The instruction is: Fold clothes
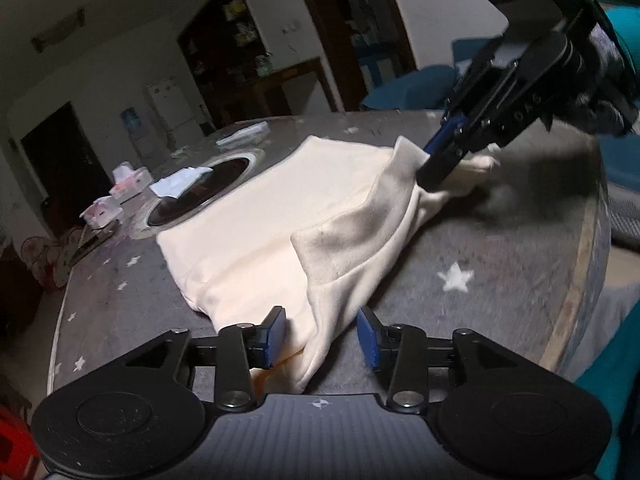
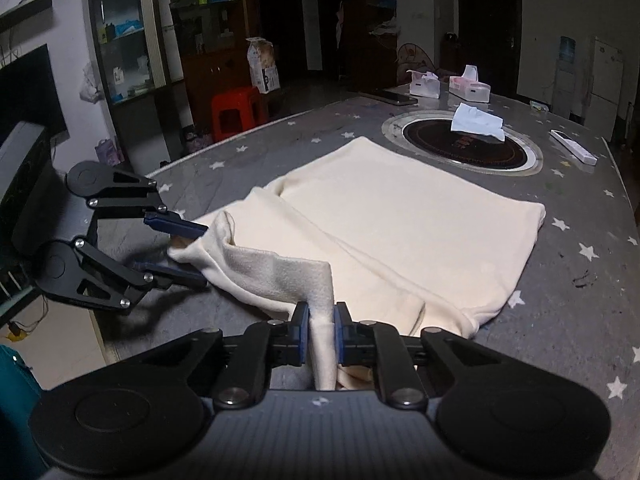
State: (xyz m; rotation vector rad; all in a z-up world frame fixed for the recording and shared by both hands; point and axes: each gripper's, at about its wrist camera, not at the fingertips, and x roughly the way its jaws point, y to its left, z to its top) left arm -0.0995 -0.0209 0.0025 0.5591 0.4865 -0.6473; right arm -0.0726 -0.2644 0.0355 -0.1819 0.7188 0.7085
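Note:
A cream garment point(image 1: 260, 220) lies mostly flat on the grey star-print table point(image 1: 500, 248); it also shows in the right wrist view point(image 2: 400, 208). My left gripper point(image 1: 322, 336) is open, its blue pads either side of a raised fold of the cloth's near edge. In the right wrist view my left gripper point(image 2: 194, 254) stands open around the cloth's corner. My right gripper point(image 2: 321, 332) is shut on a bunched strip of the cream garment. In the left wrist view my right gripper point(image 1: 434, 168) pinches the far corner and lifts it.
A round dark hotplate point(image 2: 464, 142) is set into the table beyond the garment, with white tissue point(image 2: 476, 122) on it. Pink tissue boxes point(image 2: 468, 86) and a white remote point(image 2: 572, 146) lie further back. A red stool point(image 2: 236, 112) stands off the table.

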